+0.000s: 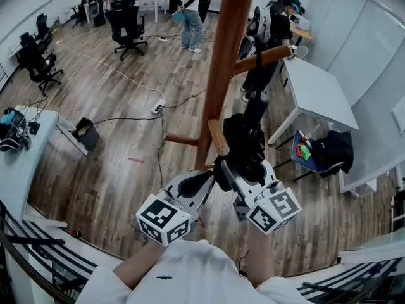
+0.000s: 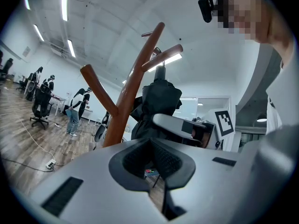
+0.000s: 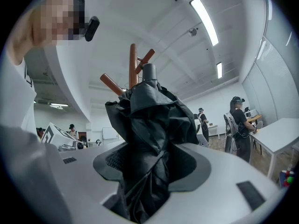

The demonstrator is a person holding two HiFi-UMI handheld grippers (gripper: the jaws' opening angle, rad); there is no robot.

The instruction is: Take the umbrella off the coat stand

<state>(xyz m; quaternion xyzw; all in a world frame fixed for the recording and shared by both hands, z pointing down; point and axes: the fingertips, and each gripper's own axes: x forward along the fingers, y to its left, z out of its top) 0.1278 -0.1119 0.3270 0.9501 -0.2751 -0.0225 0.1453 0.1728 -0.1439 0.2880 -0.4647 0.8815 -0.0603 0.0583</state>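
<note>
The brown wooden coat stand (image 1: 221, 62) rises through the middle of the head view, with pegs to the left and right. A folded black umbrella (image 1: 243, 141) hangs close beside the pole, and a thin black strap runs from it up to the right peg (image 1: 266, 56). My right gripper (image 1: 248, 164) is shut on the umbrella; its crumpled black fabric (image 3: 149, 120) fills the space between the jaws of the right gripper (image 3: 149, 171). My left gripper (image 1: 212, 173) sits just left of it, and this left gripper (image 2: 152, 160) is shut with nothing in it. The umbrella (image 2: 156, 101) and the stand (image 2: 124, 111) lie ahead of it.
White tables (image 1: 316, 87) stand to the right, with a chair bearing a black bag (image 1: 332, 147). A power strip with cables (image 1: 157, 106) lies on the wooden floor to the left. Office chairs (image 1: 126, 24) and standing people (image 1: 192, 11) are at the back.
</note>
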